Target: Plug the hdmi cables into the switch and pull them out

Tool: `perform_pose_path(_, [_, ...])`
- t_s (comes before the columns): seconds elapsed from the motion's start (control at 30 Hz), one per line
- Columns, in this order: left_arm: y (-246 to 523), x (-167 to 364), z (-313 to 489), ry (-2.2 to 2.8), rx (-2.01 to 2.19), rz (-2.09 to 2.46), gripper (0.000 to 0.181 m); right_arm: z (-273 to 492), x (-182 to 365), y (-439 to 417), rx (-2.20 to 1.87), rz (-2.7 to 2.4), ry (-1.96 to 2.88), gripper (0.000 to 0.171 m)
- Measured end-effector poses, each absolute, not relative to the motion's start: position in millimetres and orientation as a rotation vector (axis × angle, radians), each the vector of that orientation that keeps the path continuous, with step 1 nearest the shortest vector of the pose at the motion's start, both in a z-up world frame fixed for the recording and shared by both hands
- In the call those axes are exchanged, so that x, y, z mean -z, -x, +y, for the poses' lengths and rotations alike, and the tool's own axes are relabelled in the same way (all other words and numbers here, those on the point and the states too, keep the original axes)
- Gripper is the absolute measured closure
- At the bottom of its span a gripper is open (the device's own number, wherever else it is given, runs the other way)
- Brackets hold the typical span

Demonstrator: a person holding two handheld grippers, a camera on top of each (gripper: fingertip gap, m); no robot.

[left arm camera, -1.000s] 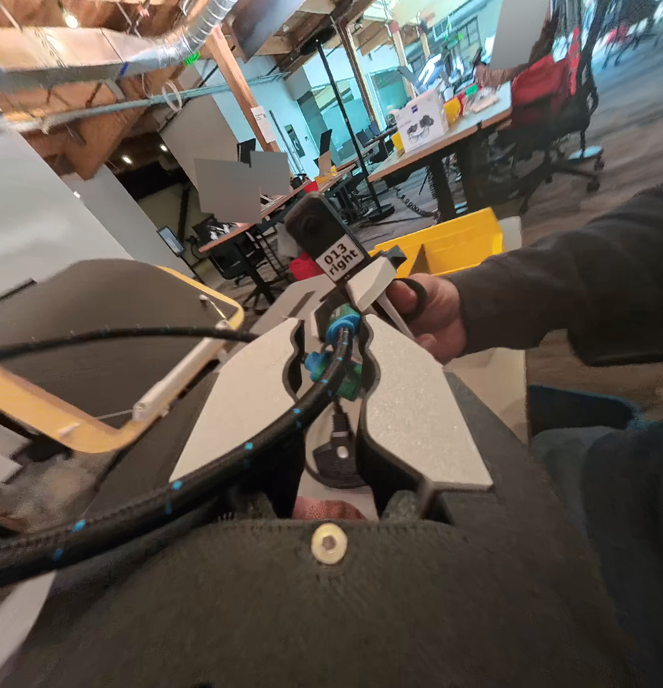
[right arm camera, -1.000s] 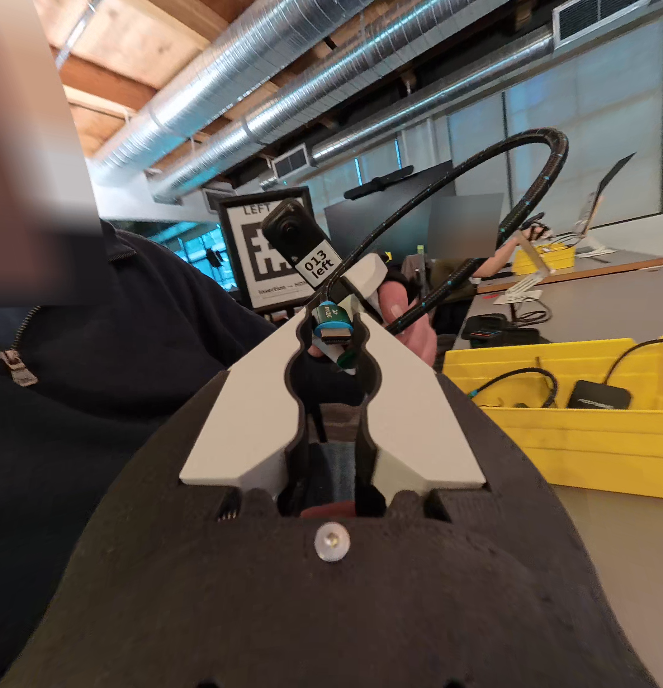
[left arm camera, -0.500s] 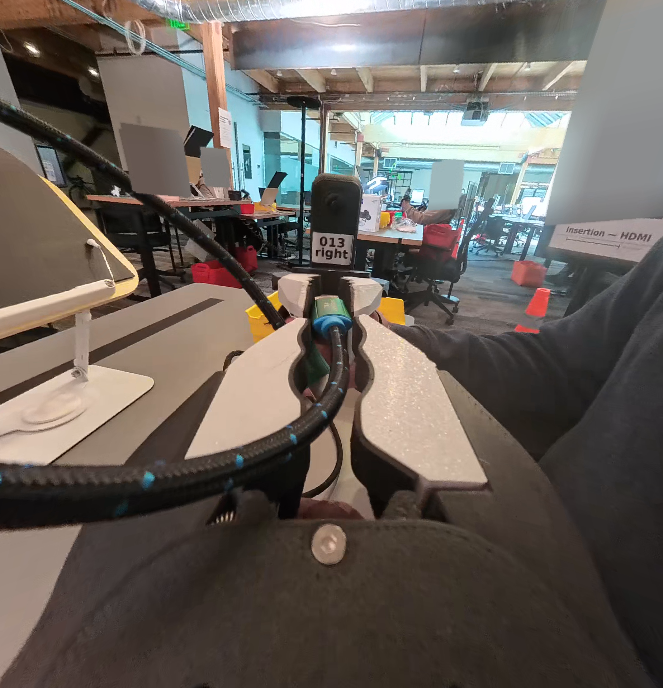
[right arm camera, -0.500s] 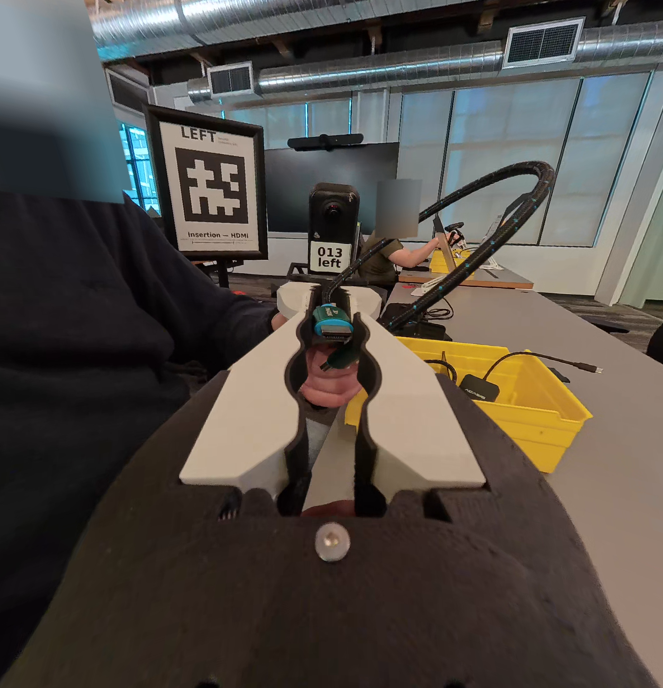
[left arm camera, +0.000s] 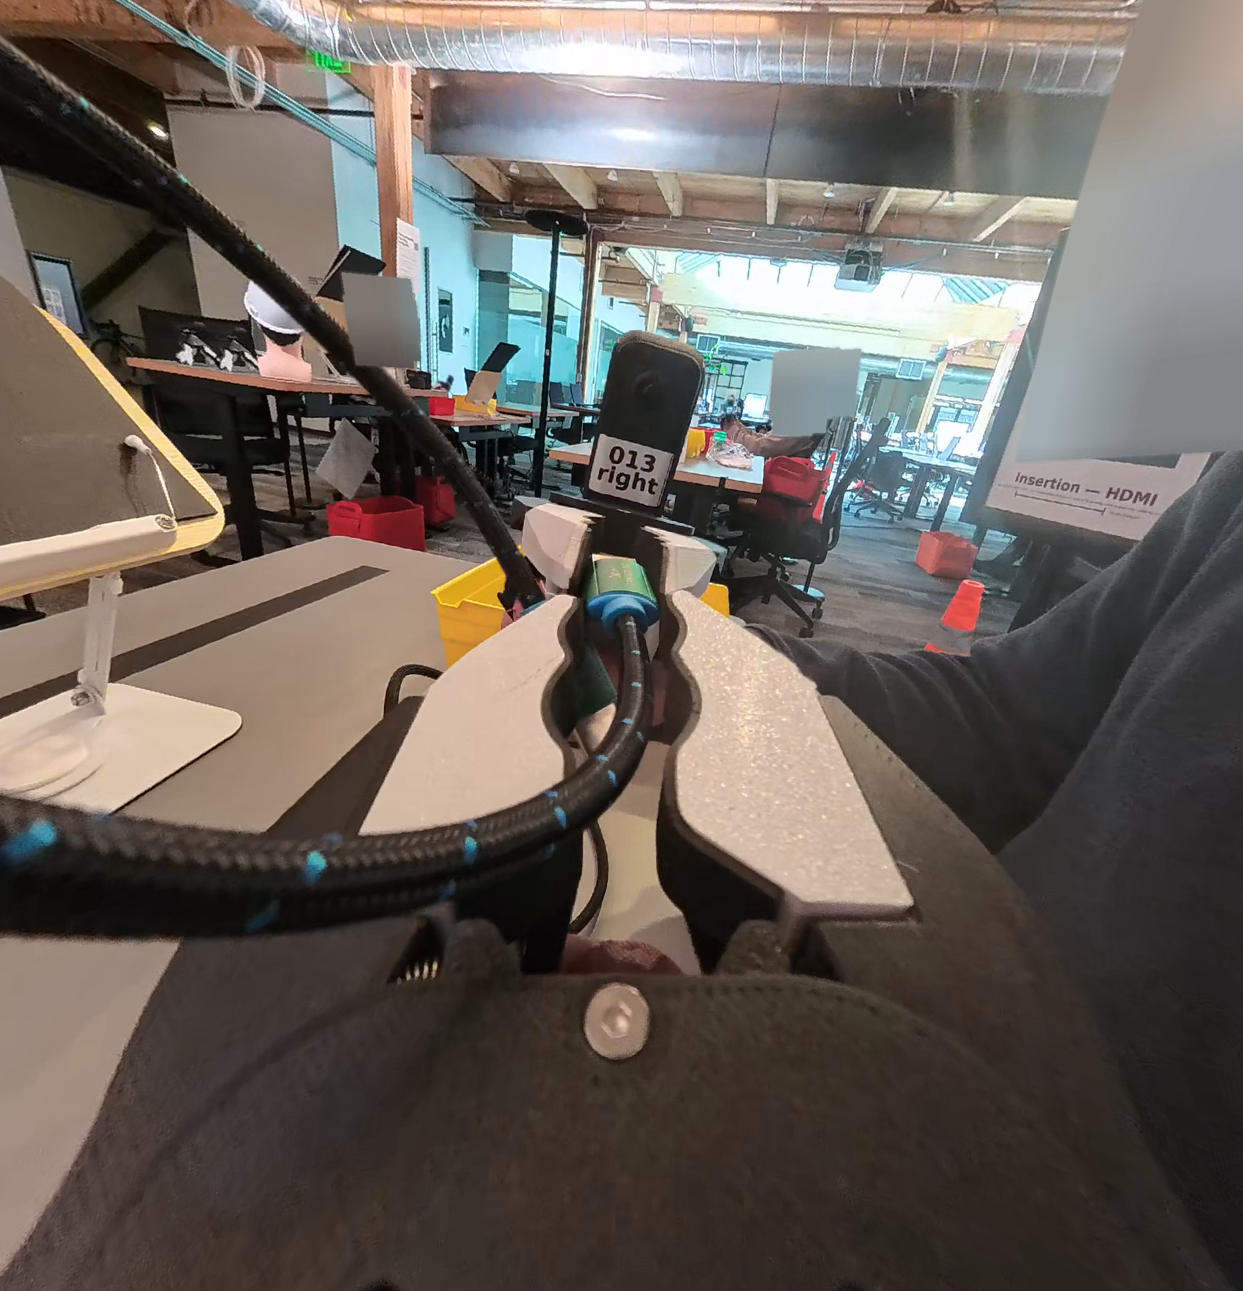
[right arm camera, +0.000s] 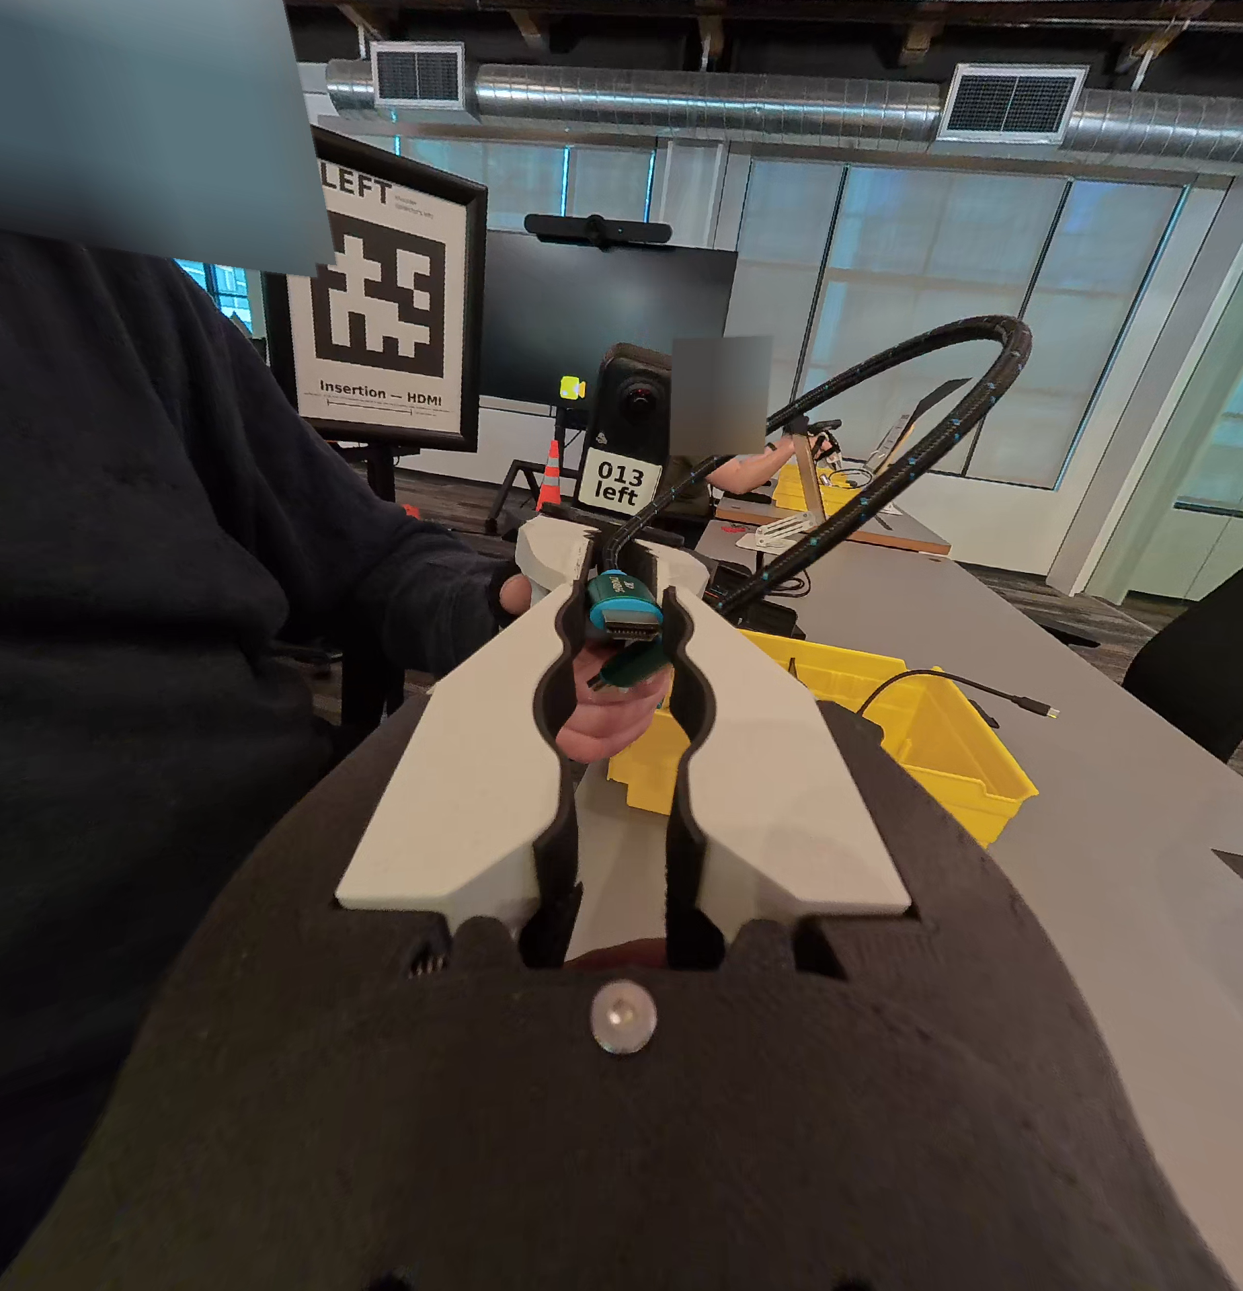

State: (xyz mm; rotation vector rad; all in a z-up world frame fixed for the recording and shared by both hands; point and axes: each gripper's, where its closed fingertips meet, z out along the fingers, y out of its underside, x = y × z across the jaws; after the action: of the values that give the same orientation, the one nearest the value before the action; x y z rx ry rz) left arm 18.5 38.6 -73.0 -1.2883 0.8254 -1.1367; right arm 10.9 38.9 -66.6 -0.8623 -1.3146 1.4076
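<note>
Both views have levelled within the last second. They were tipped toward the ceiling, and now the grey table point(right arm camera: 1128, 873) and the yellow bin point(right arm camera: 953, 761) sit squarely in frame. You are bringing the pair of tools down to working height, so insertion has probably not begun.

The teal HDMI plug point(right arm camera: 622, 604) has kept its place throughout, at the meeting point of the two tools. Your left gripper point(left arm camera: 622, 611) is clenched on the plug's collar end. The black braided cable point(left arm camera: 185, 866) trails back between the left gripper's fingers and leaves toward 9 o'clock.

Your right gripper point(right arm camera: 622, 597) faces it head-on. The plug's bare metal end lies between the right gripper's fingertips at 12 o'clock. Its fingers are close-set, but you cannot tell whether they press the plug or only flank it.

A second, dark green connector point(right arm camera: 636, 667) hangs just below the plug, toward 6 o'clock.

In the right wrist view the bin rests on the table at 3 o'clock, near the right finger. No switch shows clearly in either view, so you will likely need to find its port first.
</note>
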Motion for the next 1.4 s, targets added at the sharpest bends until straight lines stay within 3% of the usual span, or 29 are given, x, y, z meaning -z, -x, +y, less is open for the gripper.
perform_pose_path(0.63, [-1, 83, 55, 1.303, 0.897, 0.899, 0.162, 77, 77, -29, -1.415, -1.197, 1.033, 0.144])
perform_pose_path(0.77, [7, 85, 61, 1.323, 0.886, 0.876, 0.162, 107, 117, -40, -1.213, -1.257, 1.287, 0.141])
perform_pose_path(1.13, [13, 94, 71, 1.359, 0.861, 0.866, 0.162, 146, 225, -57, -0.587, -1.602, 1.651, 0.109])
perform_pose_path(1.4, [13, 99, 70, 1.373, 0.851, 0.892, 0.162, 173, 269, -59, -0.18, -1.955, 1.752, 0.113])
